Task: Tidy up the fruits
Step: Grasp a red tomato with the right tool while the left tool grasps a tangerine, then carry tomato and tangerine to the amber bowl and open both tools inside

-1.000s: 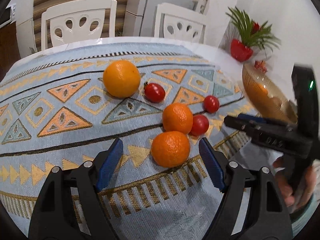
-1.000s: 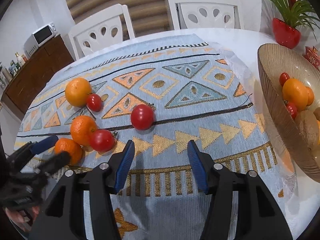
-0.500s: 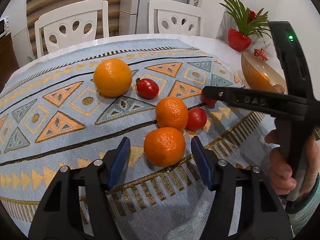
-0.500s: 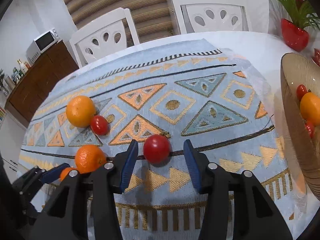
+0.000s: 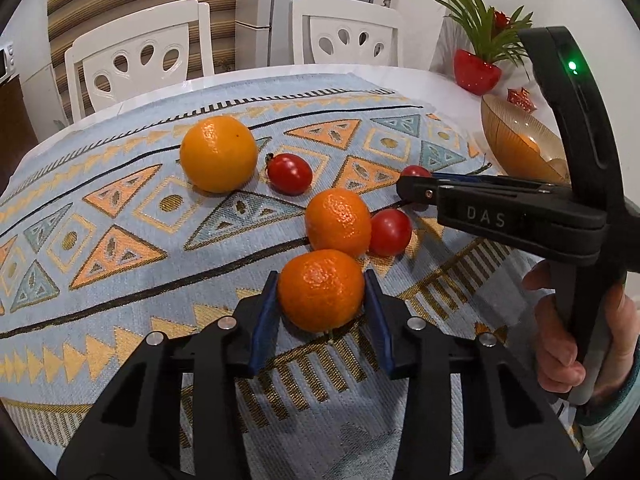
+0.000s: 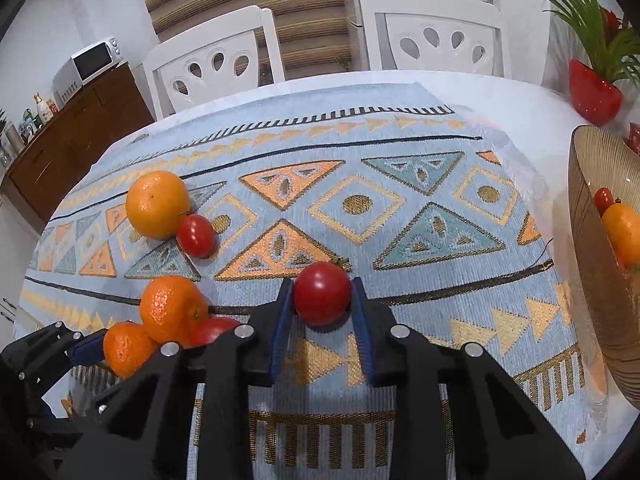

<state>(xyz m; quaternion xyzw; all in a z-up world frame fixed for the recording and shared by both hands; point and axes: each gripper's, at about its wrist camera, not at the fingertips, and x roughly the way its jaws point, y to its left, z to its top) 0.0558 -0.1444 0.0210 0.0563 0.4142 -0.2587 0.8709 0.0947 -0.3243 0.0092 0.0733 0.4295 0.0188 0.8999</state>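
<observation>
- Orange-skinned tangerine: on the patterned cloth, between the left gripper pads, jaws closing against its sides.
- Red tomato: on the cloth, clamped by the right gripper.
- Amber glass bowl: right of the cloth, holding fruit.

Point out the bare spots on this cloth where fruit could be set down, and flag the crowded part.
Free: the wide stretch of cloth between the gripped tomato and the bowl, and the far strip before the chairs. Also the cloth left of the big orange. Crowded: the cluster of two mandarins and tomatoes beside the left gripper.
</observation>
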